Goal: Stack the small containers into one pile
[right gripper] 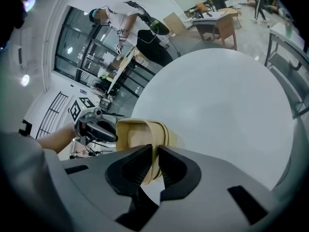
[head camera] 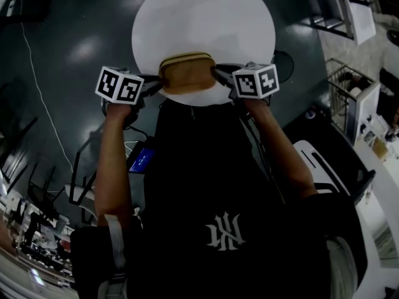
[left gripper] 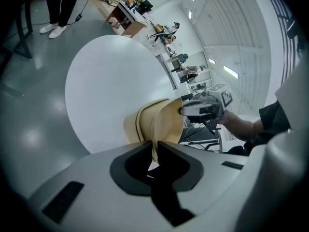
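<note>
Above the near edge of the round white table point(head camera: 187, 17), the left gripper point(head camera: 158, 85) and right gripper point(head camera: 216, 74) each pinch opposite walls of the tan containers point(head camera: 186, 75), which sit nested one inside another.

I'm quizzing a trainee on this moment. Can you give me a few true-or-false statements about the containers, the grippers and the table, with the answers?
1. The left gripper and the right gripper both clamp the tan containers. True.
2. The table is square and black. False: it is round and white.
3. The left gripper's jaws stand wide apart with nothing between them. False: they pinch a container wall.
4. The tan containers are nested one inside another. True.
</note>
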The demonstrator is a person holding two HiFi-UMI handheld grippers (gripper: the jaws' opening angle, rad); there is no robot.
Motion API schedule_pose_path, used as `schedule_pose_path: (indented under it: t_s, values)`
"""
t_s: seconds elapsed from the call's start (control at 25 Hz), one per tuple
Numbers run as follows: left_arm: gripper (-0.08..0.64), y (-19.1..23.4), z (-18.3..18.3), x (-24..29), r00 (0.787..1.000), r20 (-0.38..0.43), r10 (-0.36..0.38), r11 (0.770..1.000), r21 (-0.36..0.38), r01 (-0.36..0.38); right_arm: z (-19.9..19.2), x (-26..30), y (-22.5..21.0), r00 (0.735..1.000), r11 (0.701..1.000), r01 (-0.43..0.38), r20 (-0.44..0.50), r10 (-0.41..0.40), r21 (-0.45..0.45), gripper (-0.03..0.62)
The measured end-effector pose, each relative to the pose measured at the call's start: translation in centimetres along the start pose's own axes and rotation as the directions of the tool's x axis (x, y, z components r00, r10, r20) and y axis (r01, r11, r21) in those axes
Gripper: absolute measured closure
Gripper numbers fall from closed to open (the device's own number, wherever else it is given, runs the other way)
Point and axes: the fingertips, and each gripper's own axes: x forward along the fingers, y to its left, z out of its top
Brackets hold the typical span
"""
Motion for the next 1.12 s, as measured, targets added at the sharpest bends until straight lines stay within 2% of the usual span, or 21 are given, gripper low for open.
schedule_pose_path:
  t_s: [0.16,0.28,0.44,0.68,0.92,1.04,1.12]
  values:
    - [0.52,0.2,-0.3,-0.5,0.999,0.028,0.019,1.0,0.021,-0.019,0.2,0.0,0.5,1.0,0.999,0.005,0.018,-0.004,-0.034,0.532]
    - [0.516,0.3,-0.2,-0.9,0.997,0.057,0.061,0.996,0.056,-0.064,0.5,-0.6,0.5,0.998,0.998,0.026,0.054,-0.022,-0.063,0.526]
    - [0.474,0.9,-0.1,-1.7,0.987,0.111,0.112,0.987,0.1,-0.123,0.5,-1.0,0.3,0.995,0.993,0.056,0.088,-0.046,-0.107,0.433]
    - [0.456,-0.1,0.6,-2.8,0.97,0.205,0.128,0.973,0.162,-0.163,1.8,-2.3,1.4,0.981,0.985,0.066,0.19,-0.034,-0.163,0.433]
    - [0.456,-3.0,3.3,-4.5,0.943,0.322,0.09,0.948,0.261,-0.179,4.4,-3.9,5.8,0.949,0.957,0.005,0.302,0.087,-0.291,0.433]
    - [0.477,-5.9,4.3,-6.5,0.918,0.393,0.052,0.919,0.342,-0.198,5.4,-5.5,9.6,0.918,0.919,-0.003,0.364,0.159,-0.394,0.449]
    - [0.514,-8.3,6.1,-8.1,0.892,0.452,0.009,0.89,0.403,-0.213,6.6,-7.1,11.6,0.891,0.891,-0.007,0.402,0.212,-0.455,0.503]
